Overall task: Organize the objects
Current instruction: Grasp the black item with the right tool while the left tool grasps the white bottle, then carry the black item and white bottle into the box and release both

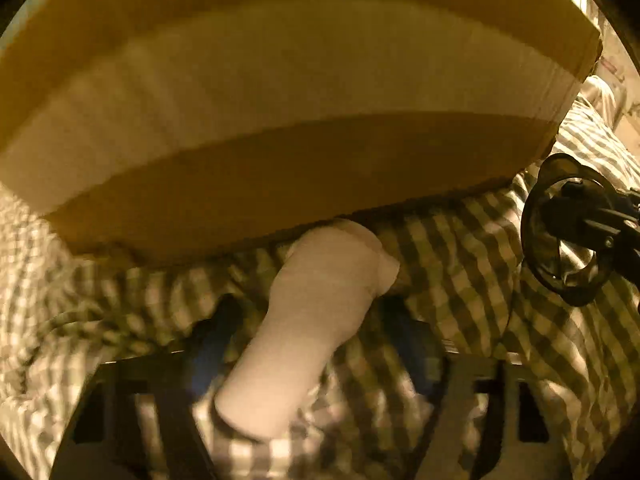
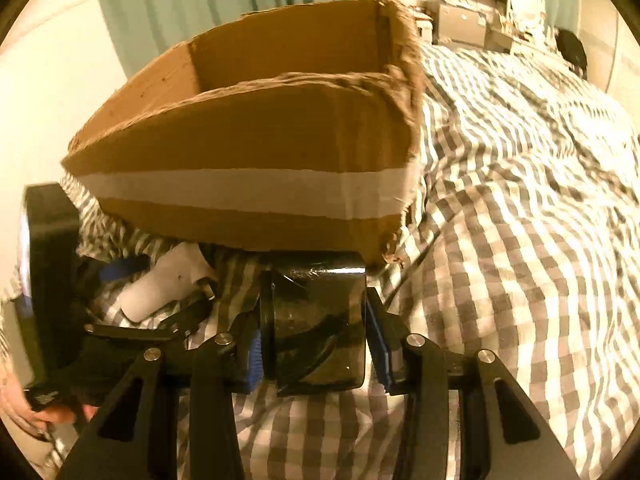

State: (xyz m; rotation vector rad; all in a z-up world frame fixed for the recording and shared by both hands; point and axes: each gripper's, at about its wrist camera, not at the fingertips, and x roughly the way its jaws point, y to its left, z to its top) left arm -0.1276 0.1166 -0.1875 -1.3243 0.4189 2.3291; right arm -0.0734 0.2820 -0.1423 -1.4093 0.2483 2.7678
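Checked bedding carries an open cardboard box (image 2: pixel 256 128) – nothing visibly packed yet. My left gripper (image 1: pixel 308 320) spreads wide around a white sock (image 1: pixel 304 320); my right gripper (image 2: pixel 314 332) is clamped on a black tape roll (image 2: pixel 316 320), both below the box's near wall.

- We cannot see inside the cardboard box (image 2: pixel 256 148); its near wall hides the contents.
- The left gripper (image 1: pixel 316 336) fingers are blurred; grip on the white roll (image 1: pixel 304 328) unclear.
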